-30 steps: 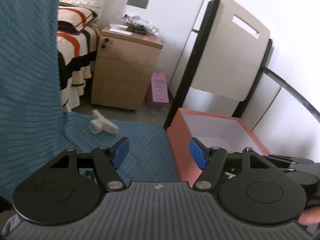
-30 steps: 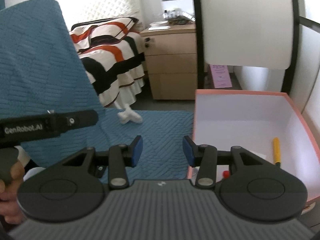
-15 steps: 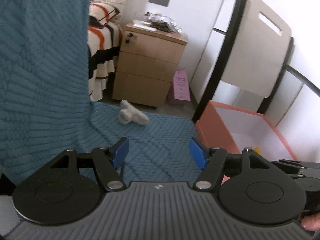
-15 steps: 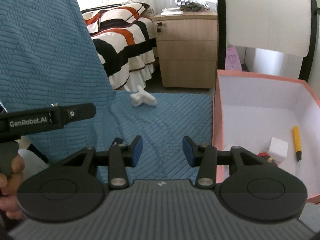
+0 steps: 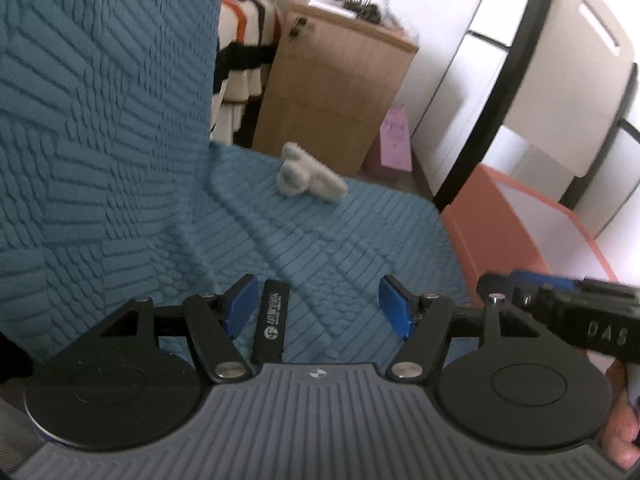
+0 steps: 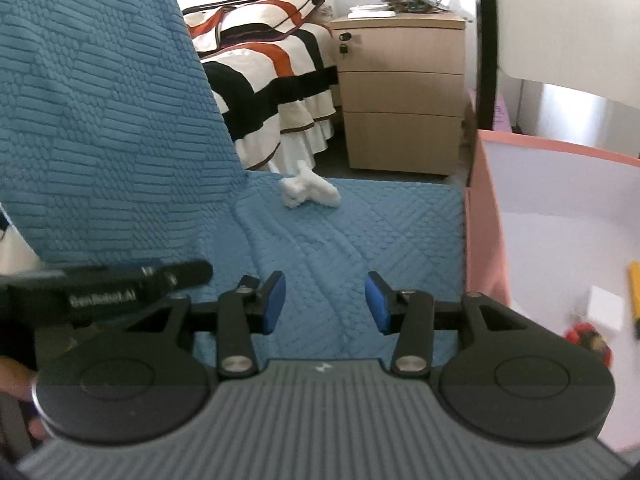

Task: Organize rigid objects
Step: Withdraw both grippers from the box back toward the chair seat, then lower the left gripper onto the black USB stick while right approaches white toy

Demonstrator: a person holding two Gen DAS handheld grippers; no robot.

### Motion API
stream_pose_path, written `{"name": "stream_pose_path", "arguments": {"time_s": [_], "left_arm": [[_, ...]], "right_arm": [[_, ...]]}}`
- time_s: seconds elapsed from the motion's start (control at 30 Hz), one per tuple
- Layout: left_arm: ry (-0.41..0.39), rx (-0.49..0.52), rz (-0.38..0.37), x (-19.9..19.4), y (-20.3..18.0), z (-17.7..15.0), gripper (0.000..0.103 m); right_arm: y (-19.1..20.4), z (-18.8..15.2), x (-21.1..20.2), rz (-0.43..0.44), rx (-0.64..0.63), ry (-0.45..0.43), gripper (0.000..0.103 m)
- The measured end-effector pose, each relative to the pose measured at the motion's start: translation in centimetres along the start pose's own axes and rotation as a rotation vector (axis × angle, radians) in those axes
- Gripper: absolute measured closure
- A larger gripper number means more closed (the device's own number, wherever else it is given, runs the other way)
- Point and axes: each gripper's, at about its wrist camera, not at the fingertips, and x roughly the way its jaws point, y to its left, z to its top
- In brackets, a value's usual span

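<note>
Nearest the lens, low in the left wrist view, the left gripper stood a good way open with nothing between its blue pads. A flat black bar with white print lay on the blue quilted cover just inside the left-hand pad, not gripped. In the right wrist view the right gripper was partly open and likewise empty, over bare cover. Its black body also crossed the lower right of the left view.

Further up, at mid-frame, a small white fluffy thing lay near the cover's far edge, well apart from both grippers. At the right edge stood the pink box, which already held a yellow pen-like stick, a white block and something red, blurred. Beyond were a striped bed and a wooden drawer unit.

The risks, as I judge them: the bar lay flat on soft cloth, so pads closing on it could pinch the quilting or slide off its low edges. It also sat off-centre, beside one pad, so a close might merely push it away. The two grippers were close together and could collide.

Compared with a second earlier, both views had tilted lower. The bar had come into sight, the box interior showed more of its contents in the right view, and neither opening had changed.
</note>
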Motion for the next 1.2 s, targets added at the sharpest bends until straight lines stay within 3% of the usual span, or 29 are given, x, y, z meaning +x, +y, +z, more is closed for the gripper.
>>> {"name": "stream_pose_path", "arguments": {"time_s": [0.4, 0.43, 0.47, 0.5, 0.63, 0.77, 0.83, 1.03, 1.1, 1.2], "left_arm": [[0.098, -0.022, 0.056, 5.5, 0.6, -0.8, 0.032], [0.103, -0.023, 0.055, 5.8, 0.7, -0.8, 0.032], [0.107, -0.029, 0.053, 6.0, 0.9, -0.8, 0.033], [0.111, -0.038, 0.054, 6.1, 1.0, -0.8, 0.033], [0.137, -0.037, 0.066, 7.0, 1.2, -1.2, 0.038], [0.164, -0.041, 0.084, 7.9, 1.5, -1.8, 0.047], [0.174, -0.037, 0.093, 8.3, 1.5, -2.0, 0.048], [0.187, 0.008, 0.118, 9.2, 1.3, -2.0, 0.055], [0.183, 0.023, 0.129, 9.5, 1.1, -1.9, 0.057], [0.182, 0.035, 0.14, 9.7, 0.9, -1.7, 0.058]], "right_arm": [[-0.3, 3.8, 7.0, 0.071, -0.081, 0.007, 0.056], [-0.3, 4.0, 7.6, 0.084, -0.092, 0.01, 0.046], [-0.2, 4.2, 8.4, 0.094, -0.106, 0.01, 0.029], [-0.1, 4.4, 8.9, 0.101, -0.115, 0.005, 0.023], [0.0, 5.1, 11.9, 0.129, -0.129, 0.019, 0.023], [-0.1, 5.5, 15.3, 0.077, -0.163, 0.053, 0.025], [0.0, 5.7, 16.9, 0.088, -0.19, 0.071, 0.031], [1.1, 6.5, 20.1, 0.132, -0.276, 0.049, 0.031], [1.5, 6.8, 20.8, 0.143, -0.291, 0.029, 0.03], [2.5, 7.2, 21.8, 0.142, -0.363, 0.007, 0.019]]}}
